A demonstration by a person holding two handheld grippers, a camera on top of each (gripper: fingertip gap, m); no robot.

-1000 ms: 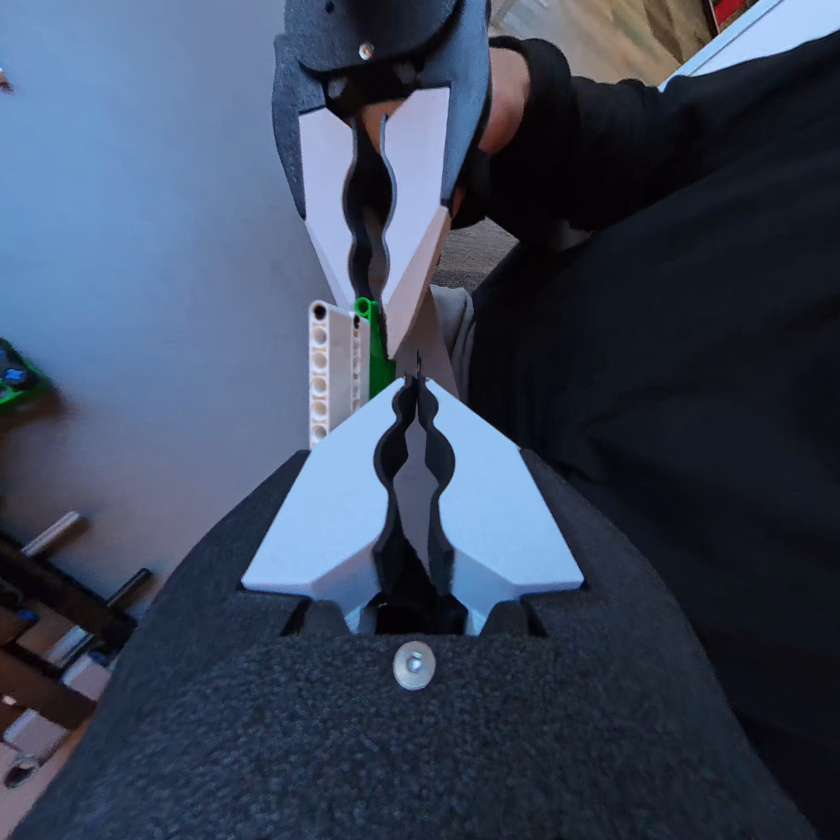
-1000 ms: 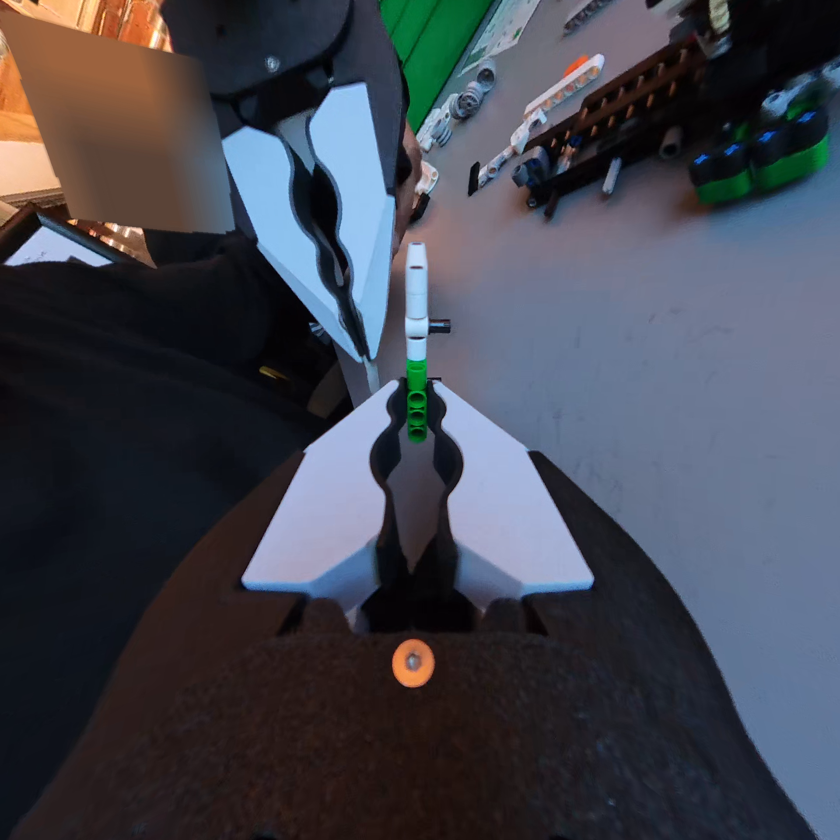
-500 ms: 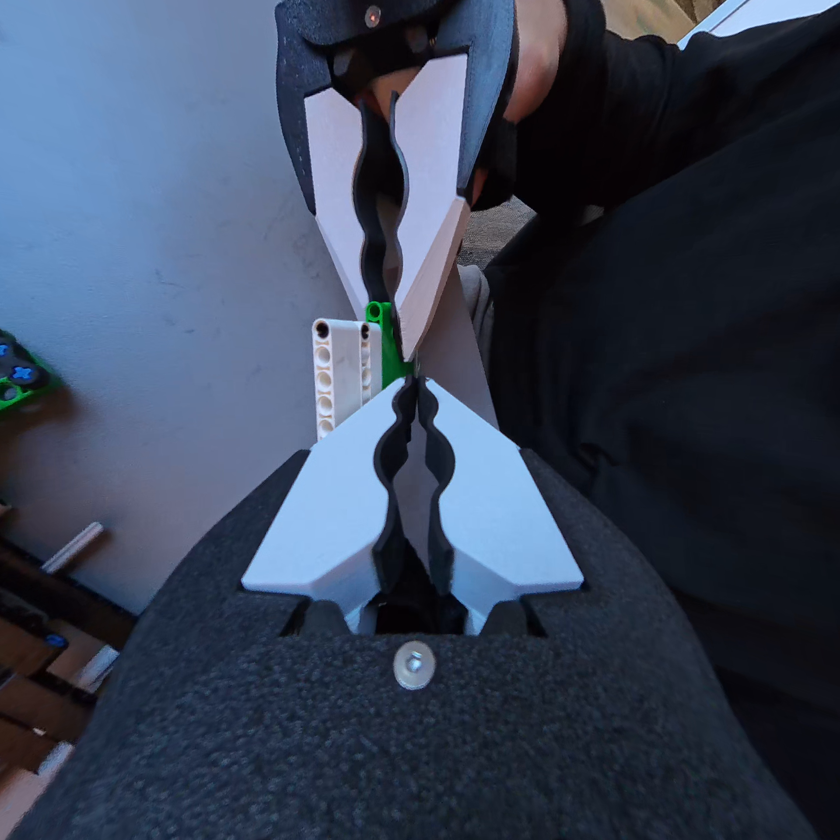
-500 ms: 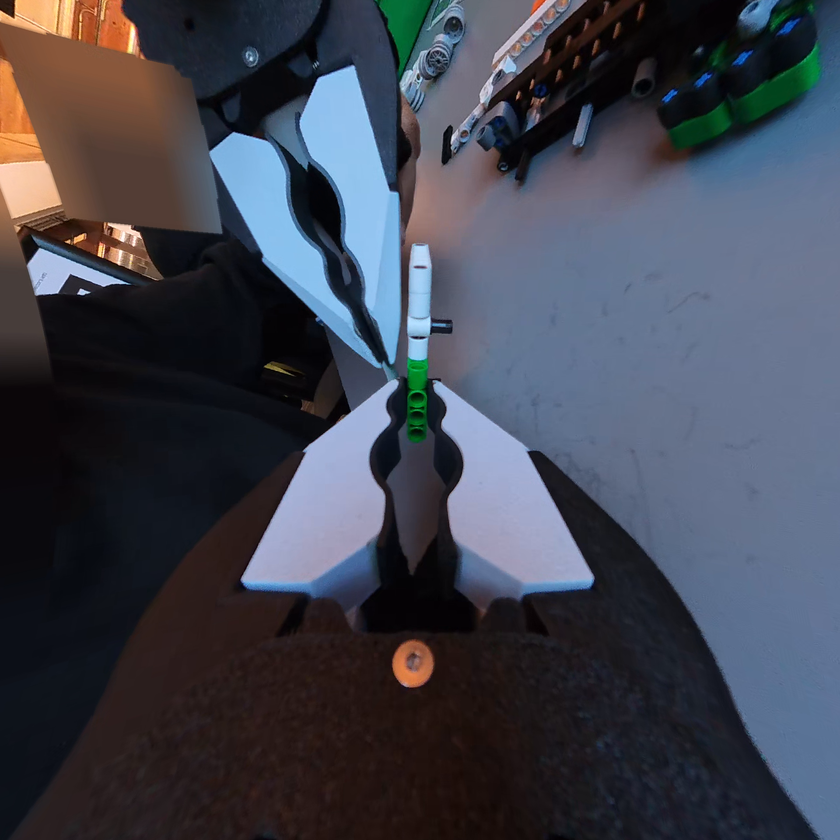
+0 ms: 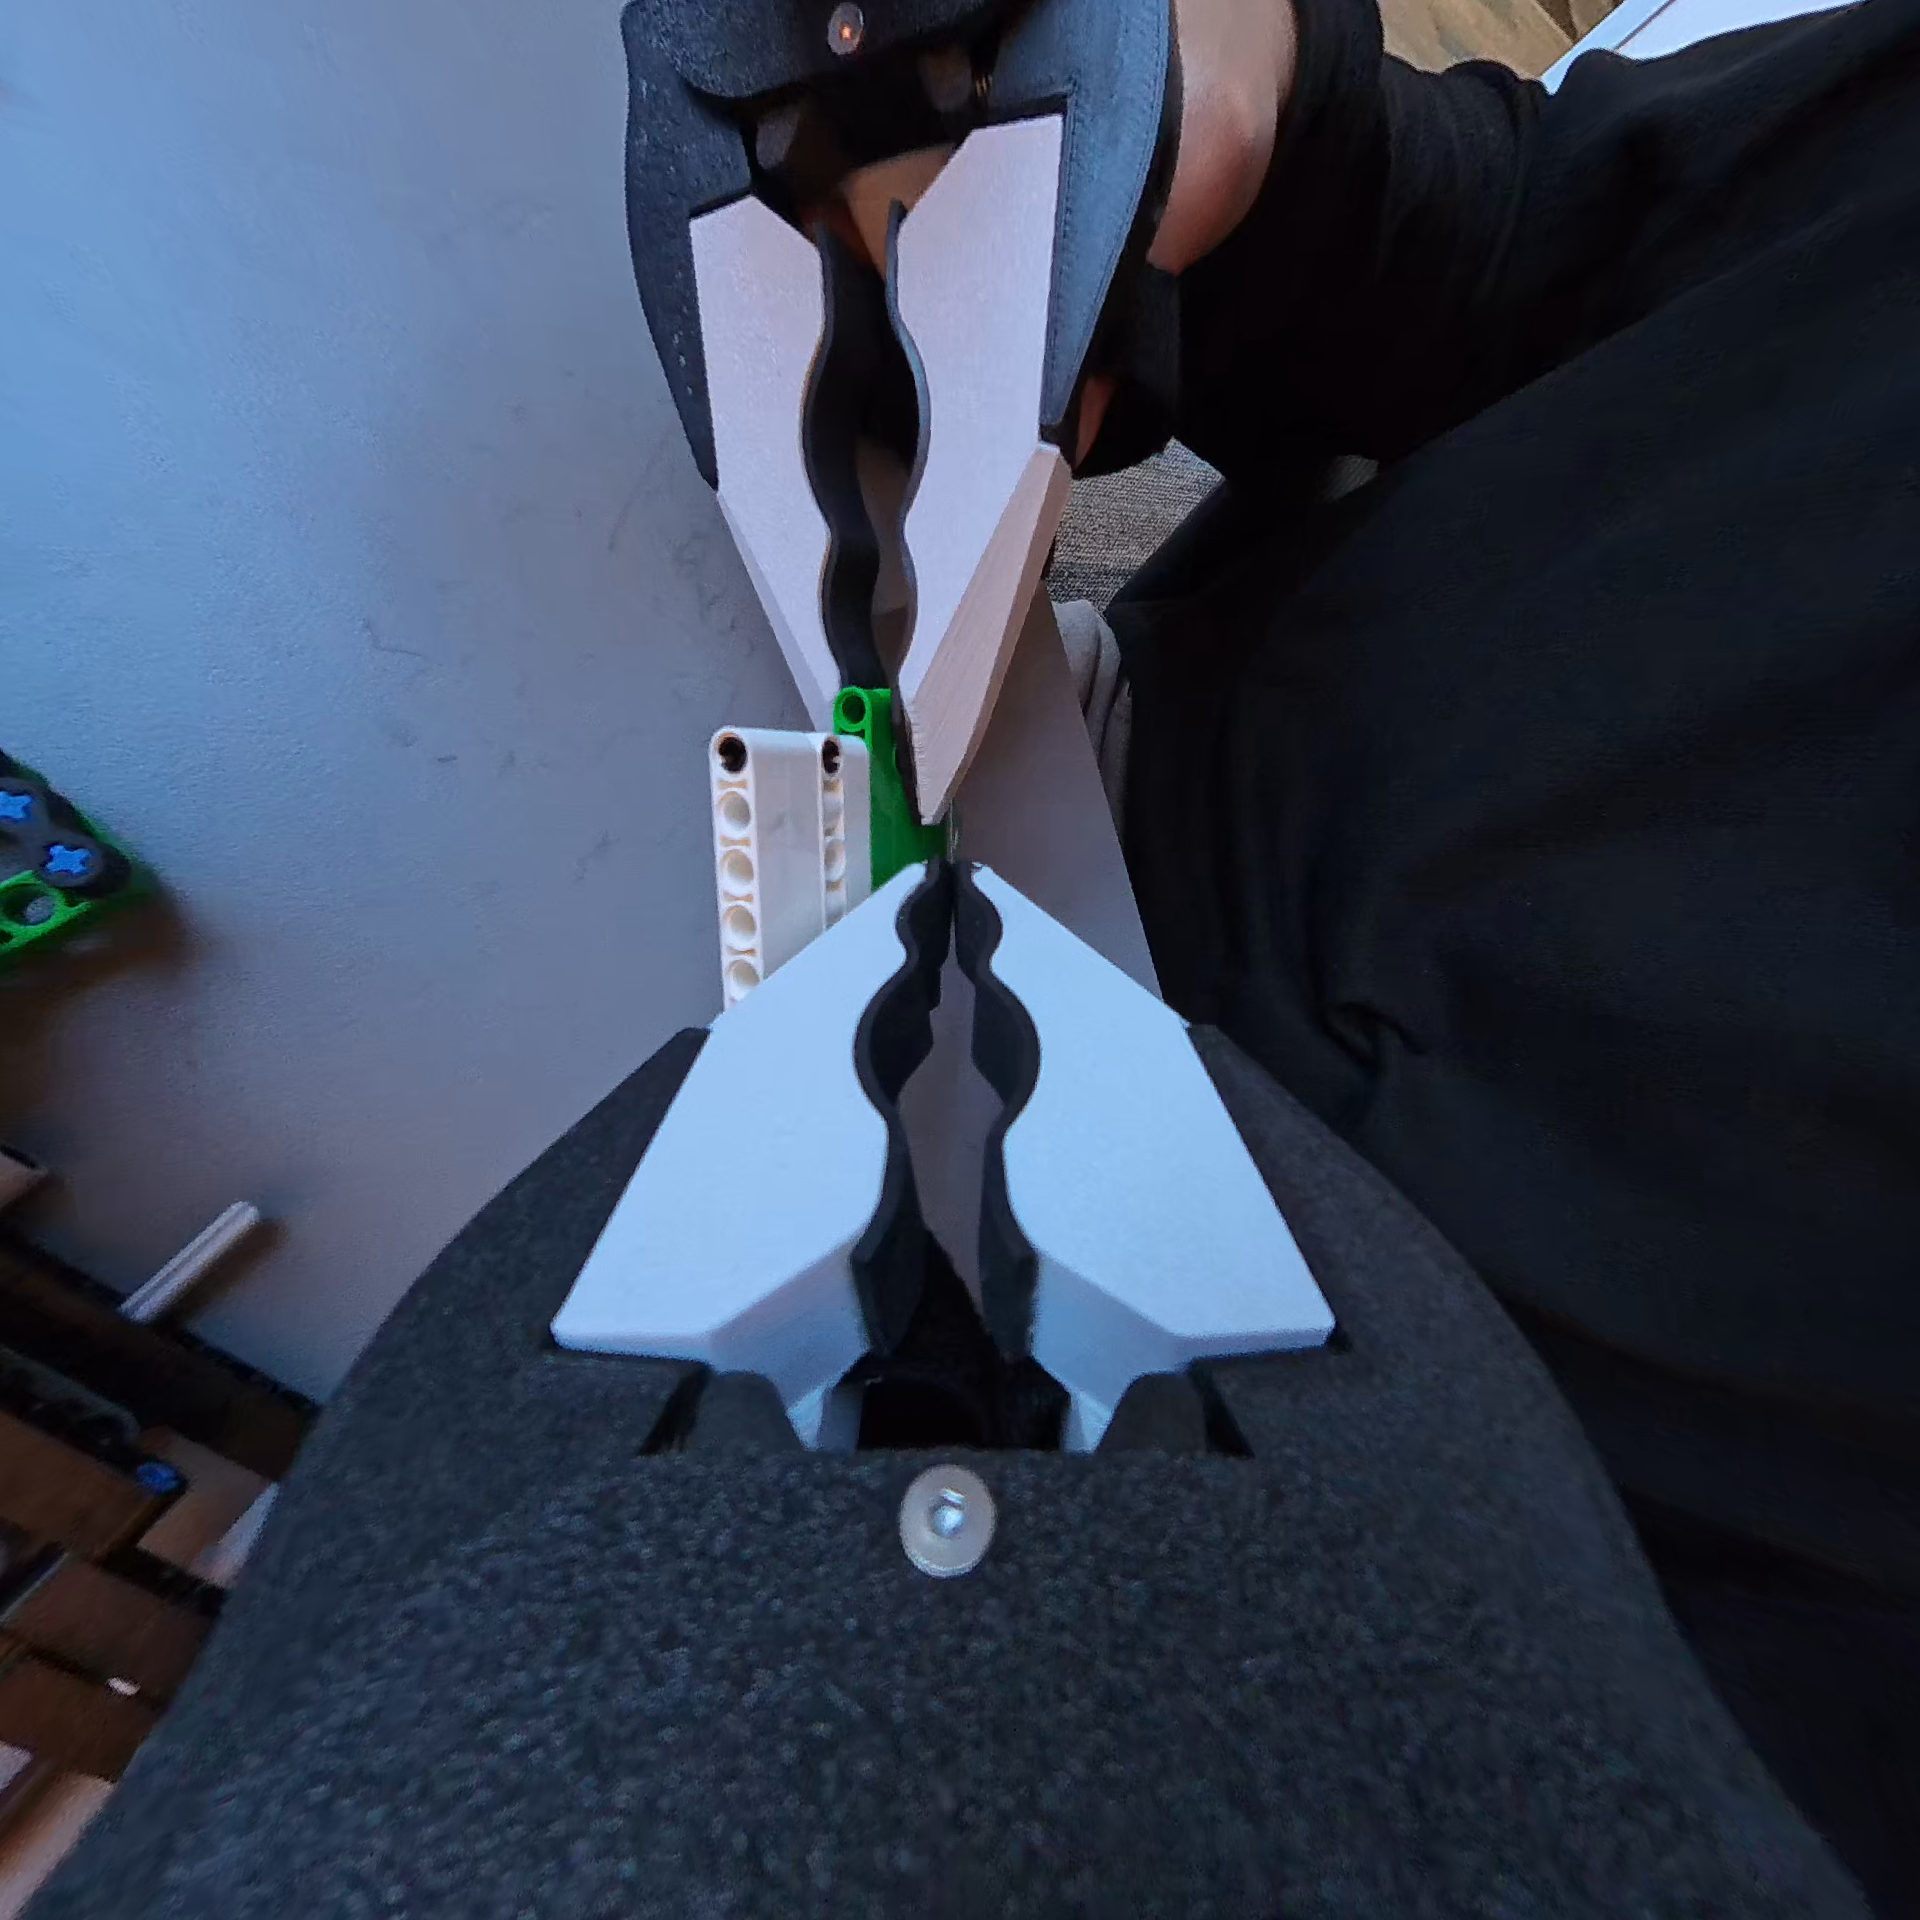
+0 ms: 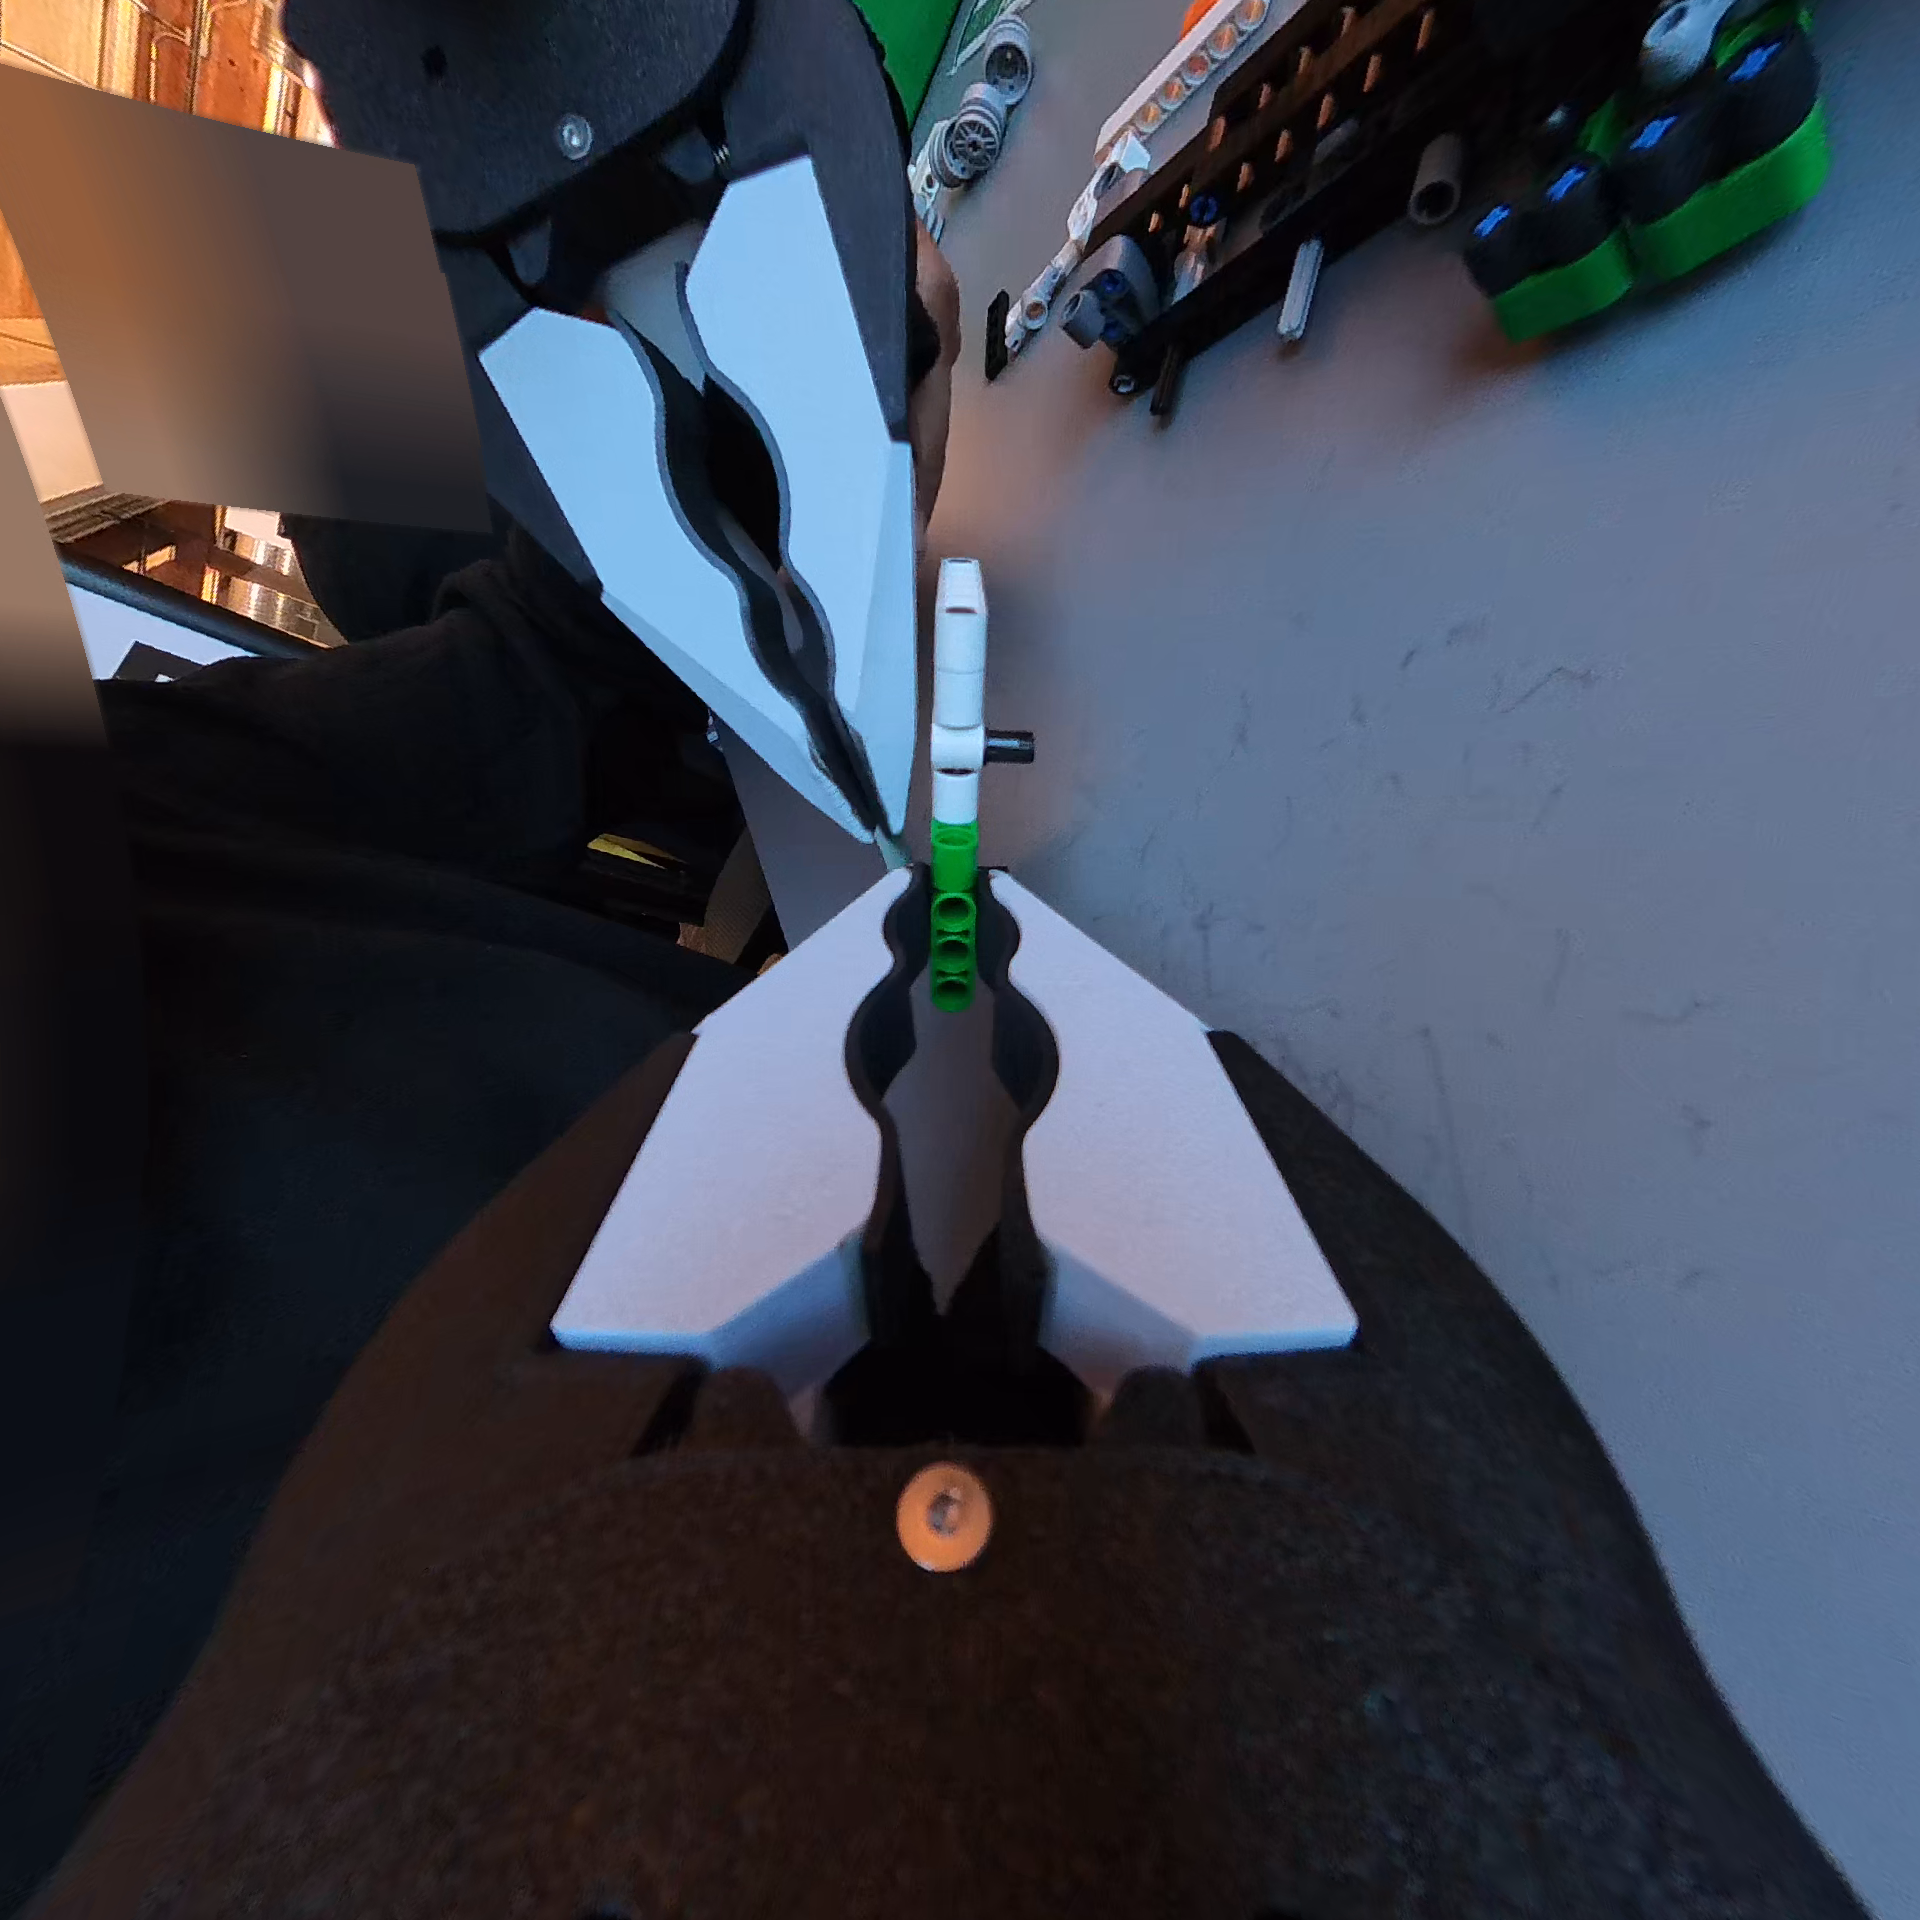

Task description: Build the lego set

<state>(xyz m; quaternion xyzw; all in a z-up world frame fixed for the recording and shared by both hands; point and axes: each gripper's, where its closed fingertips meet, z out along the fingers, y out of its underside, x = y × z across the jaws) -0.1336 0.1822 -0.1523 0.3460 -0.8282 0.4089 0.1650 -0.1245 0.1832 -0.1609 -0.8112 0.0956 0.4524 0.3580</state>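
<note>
Lego sub-assembly (image 6: 954, 821): green beam with white beams pinned alongside, held in the air above the grey worktop (image 6: 1455, 831), close to the person's dark clothing. Clamped at its green end between the fingers of the right gripper (image 6: 951, 883), with the white part and a short black pin (image 6: 1010, 744) standing clear beyond the tips. Seen from the left wrist view as white beams (image 5: 774, 862) beside the green beam (image 5: 888, 790), just past the tips of the left gripper (image 5: 951, 868). Left fingers nearly together at the tips, something thin and green apparently pinched there, too small to be sure of the hold. Rest of the set well apart on the worktop: a dark frame (image 6: 1278, 187), grey wheels (image 6: 982, 120), a green and black block with blue pins (image 6: 1662, 177).

Step in hand, by the look of it: joining or seating a small part at the green end. To do well:
- keep the right grip firm and steady;
- line up along the hole axis before pushing;
- press straight, without twisting;
- mind the black pin, likely easy to knock.
</note>
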